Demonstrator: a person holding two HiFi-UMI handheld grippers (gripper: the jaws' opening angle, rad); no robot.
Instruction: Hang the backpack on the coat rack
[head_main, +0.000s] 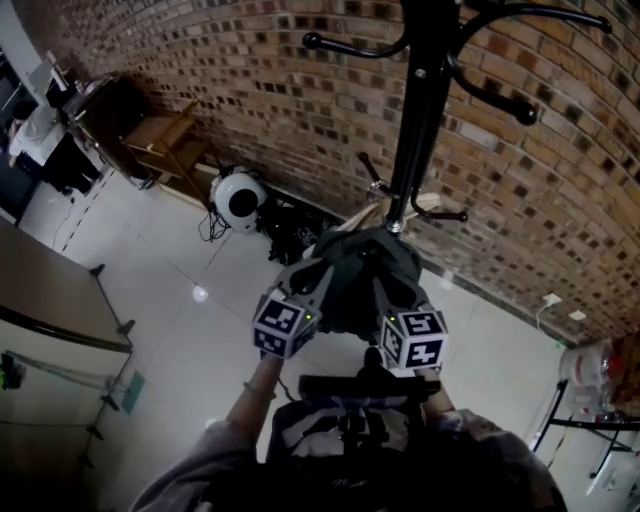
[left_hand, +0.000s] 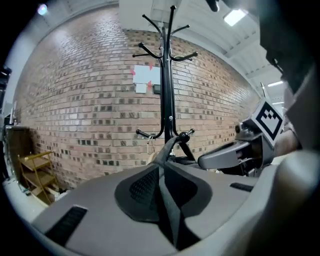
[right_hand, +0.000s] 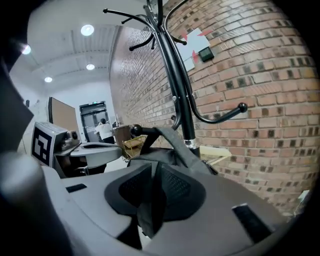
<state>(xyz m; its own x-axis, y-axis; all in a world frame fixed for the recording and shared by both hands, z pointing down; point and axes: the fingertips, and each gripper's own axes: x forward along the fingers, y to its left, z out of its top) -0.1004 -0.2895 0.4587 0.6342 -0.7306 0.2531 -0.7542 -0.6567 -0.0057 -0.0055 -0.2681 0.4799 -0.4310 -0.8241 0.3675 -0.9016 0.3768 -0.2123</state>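
Observation:
The black coat rack (head_main: 420, 100) stands against the brick wall. A dark grey backpack (head_main: 360, 262) hangs in front of its lower pegs, between my two grippers. My left gripper (head_main: 322, 268) is shut on a grey backpack strap (left_hand: 169, 150); the strap runs up to a round-tipped lower peg (left_hand: 183, 136) and seems to loop over it. My right gripper (head_main: 388, 290) is shut on a strap (right_hand: 172, 137) that runs up by a lower peg's knob (right_hand: 135, 130). The rack pole (right_hand: 180, 100) rises just behind the backpack (right_hand: 165, 152). Each gripper shows in the other's view.
A brick wall (head_main: 250, 90) backs the rack. A white round device (head_main: 240, 198) and a wooden shelf (head_main: 165, 140) stand by the wall at left. A table edge (head_main: 60, 320) lies far left, a black stand (head_main: 580, 425) at bottom right. A person (right_hand: 104, 131) stands far off.

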